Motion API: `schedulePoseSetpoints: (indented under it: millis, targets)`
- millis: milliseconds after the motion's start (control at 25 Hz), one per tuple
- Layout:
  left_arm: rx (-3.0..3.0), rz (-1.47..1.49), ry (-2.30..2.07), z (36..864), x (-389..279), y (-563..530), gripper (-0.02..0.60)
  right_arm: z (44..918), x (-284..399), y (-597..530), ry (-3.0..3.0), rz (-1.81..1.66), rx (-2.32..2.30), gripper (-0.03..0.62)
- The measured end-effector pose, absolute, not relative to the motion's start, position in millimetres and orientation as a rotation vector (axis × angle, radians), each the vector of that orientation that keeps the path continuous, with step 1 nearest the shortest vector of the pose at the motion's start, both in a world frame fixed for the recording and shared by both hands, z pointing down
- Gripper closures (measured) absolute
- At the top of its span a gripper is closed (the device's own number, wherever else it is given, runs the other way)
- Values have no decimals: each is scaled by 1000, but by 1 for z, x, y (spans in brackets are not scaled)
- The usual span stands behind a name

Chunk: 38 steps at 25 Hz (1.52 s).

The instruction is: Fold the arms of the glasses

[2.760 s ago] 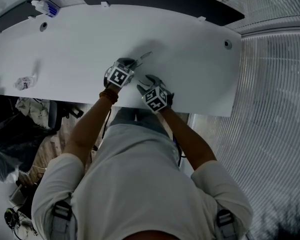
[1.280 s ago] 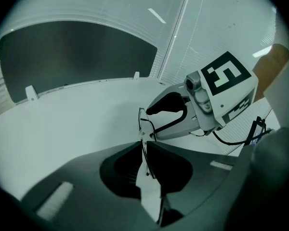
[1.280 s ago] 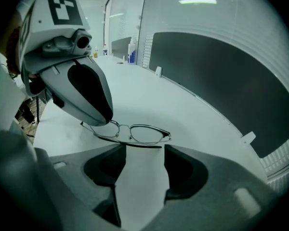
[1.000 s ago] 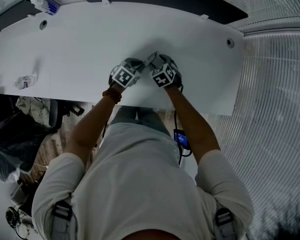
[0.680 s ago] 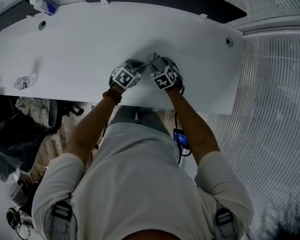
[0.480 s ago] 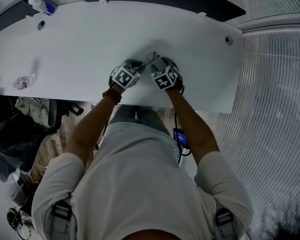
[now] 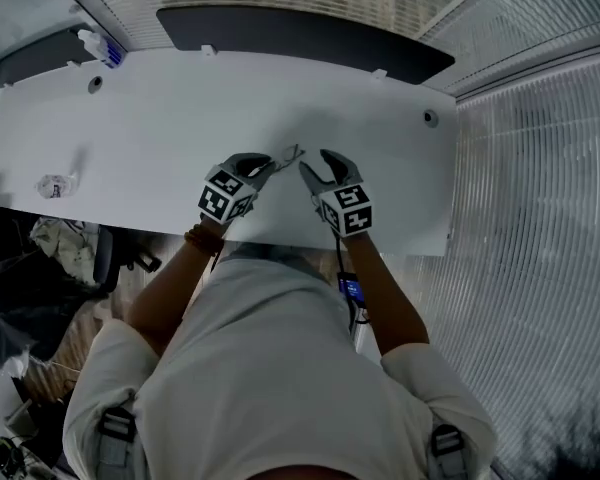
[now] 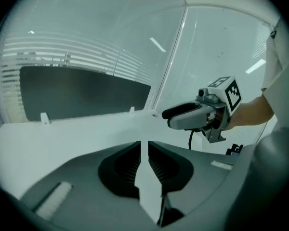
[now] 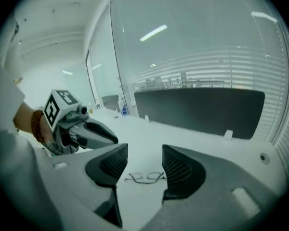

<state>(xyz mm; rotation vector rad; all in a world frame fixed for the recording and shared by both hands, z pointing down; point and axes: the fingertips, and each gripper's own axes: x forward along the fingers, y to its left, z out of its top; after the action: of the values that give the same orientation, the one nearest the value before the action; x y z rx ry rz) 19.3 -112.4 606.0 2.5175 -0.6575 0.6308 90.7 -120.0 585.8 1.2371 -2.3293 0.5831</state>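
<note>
A thin wire-framed pair of glasses (image 7: 290, 154) lies on the white table (image 7: 160, 118), free of both grippers. In the right gripper view the glasses (image 9: 145, 177) show past the jaws, lying flat with the arms seemingly in against the frame. My left gripper (image 7: 263, 164) hangs just left of them; its jaws (image 8: 143, 153) stand together but for a thin slit, with nothing in it. My right gripper (image 7: 318, 168) hangs just right of them, wide open and closing a little, empty (image 9: 144, 170). Each gripper shows in the other's view: left gripper (image 9: 113, 137), right gripper (image 8: 166, 114).
A small bottle (image 7: 98, 46) stands at the table's far left corner and a crumpled wrapper (image 7: 55, 184) lies near the left front edge. A dark panel (image 7: 300, 33) runs behind the table. A cable hole (image 7: 429, 118) sits at the far right.
Both grippers have lifted off the table and drawn back from the glasses, which stay lying on the table. The right gripper's jaws now show wide apart.
</note>
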Motion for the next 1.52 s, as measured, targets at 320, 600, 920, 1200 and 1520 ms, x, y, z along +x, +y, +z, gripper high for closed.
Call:
schedulePoseSetpoints:
  millis: [320,600,920,1200,1520]
  targets:
    - [2710,99,-735,434,15,-114,569,403,47,-97,-2725,272,1271,467]
    - [2817,-196,-729,317,4,-81,578,288,23,-63,-2875,-26,1332,592]
    - [2879,-225,-802,288,8,-54,578,272,33,-40,-2972,132,1386,592]
    - [2854,-234,-805,285,8,-56,578,268,33,-40,-2980,149,1391,594]
    - [2843,-255,-827,278,6,-59,578,264,36,-41,-2978,152,1385,594]
